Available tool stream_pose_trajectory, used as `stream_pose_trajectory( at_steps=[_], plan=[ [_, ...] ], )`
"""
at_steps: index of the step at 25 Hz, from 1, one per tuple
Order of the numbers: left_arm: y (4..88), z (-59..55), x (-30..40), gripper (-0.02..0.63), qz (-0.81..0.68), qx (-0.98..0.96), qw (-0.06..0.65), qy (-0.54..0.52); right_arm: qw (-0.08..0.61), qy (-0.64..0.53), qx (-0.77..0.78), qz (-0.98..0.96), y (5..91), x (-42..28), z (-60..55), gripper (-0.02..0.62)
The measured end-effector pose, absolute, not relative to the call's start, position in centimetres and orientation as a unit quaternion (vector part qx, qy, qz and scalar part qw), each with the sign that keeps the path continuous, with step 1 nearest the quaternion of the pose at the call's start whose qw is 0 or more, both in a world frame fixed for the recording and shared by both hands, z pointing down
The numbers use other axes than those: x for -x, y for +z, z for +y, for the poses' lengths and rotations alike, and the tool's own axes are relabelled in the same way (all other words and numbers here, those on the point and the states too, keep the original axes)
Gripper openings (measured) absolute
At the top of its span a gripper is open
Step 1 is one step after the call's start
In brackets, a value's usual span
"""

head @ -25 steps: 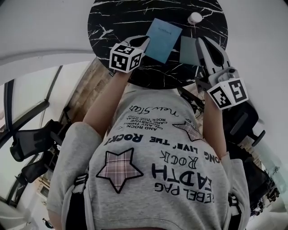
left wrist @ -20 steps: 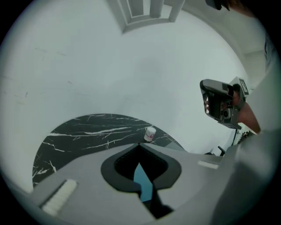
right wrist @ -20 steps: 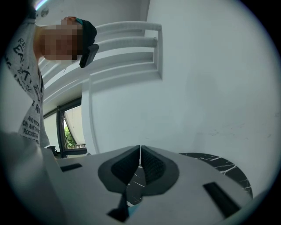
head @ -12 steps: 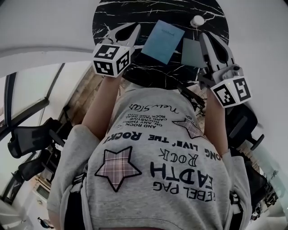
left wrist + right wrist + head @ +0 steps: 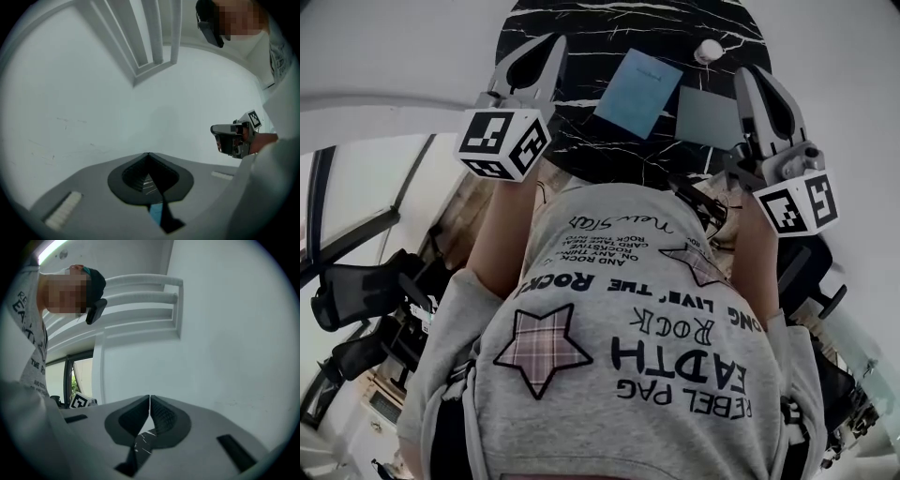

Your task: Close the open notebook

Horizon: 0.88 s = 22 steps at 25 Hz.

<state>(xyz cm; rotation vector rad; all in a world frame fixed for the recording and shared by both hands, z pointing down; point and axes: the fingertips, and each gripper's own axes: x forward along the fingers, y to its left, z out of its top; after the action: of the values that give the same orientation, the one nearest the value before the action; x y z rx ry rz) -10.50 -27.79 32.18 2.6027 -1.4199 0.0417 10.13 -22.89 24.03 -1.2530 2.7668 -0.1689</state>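
At the middle of the round bench [image 5: 581, 37], black stone veined white: notebook [image 5: 637, 92], closed, flat, plain light-blue cover up, lying askew. Just beside it toward the right edge: grey rectangular pad [image 5: 708, 117], matte. Near the far right edge: small white round object [image 5: 708, 51]. Over the left edge: left tool [image 5: 553, 41], jaws together, empty. Over the right edge: right tool [image 5: 748, 75], jaws together, empty.

Even, bright daylight throughout; strong fisheye bending and dark vignetting at gripper-view edges.
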Motion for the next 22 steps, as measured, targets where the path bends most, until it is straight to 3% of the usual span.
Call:
stream_pose_trajectory(
  at_steps=[7,22],
  plan=[
    [28.4,-26.4,11.5,0.009,-0.485,-0.874,0.038,-0.021,0.055,-0.032,0.41,0.91,21.4,-10.2,-22.3,0.014],
    [24.6,-25.1,12.4,0.009,-0.5,-0.864,0.013,-0.051,0.038,-0.027,0.416,0.908,22.0,-10.0,-21.4,0.012]
  ],
)
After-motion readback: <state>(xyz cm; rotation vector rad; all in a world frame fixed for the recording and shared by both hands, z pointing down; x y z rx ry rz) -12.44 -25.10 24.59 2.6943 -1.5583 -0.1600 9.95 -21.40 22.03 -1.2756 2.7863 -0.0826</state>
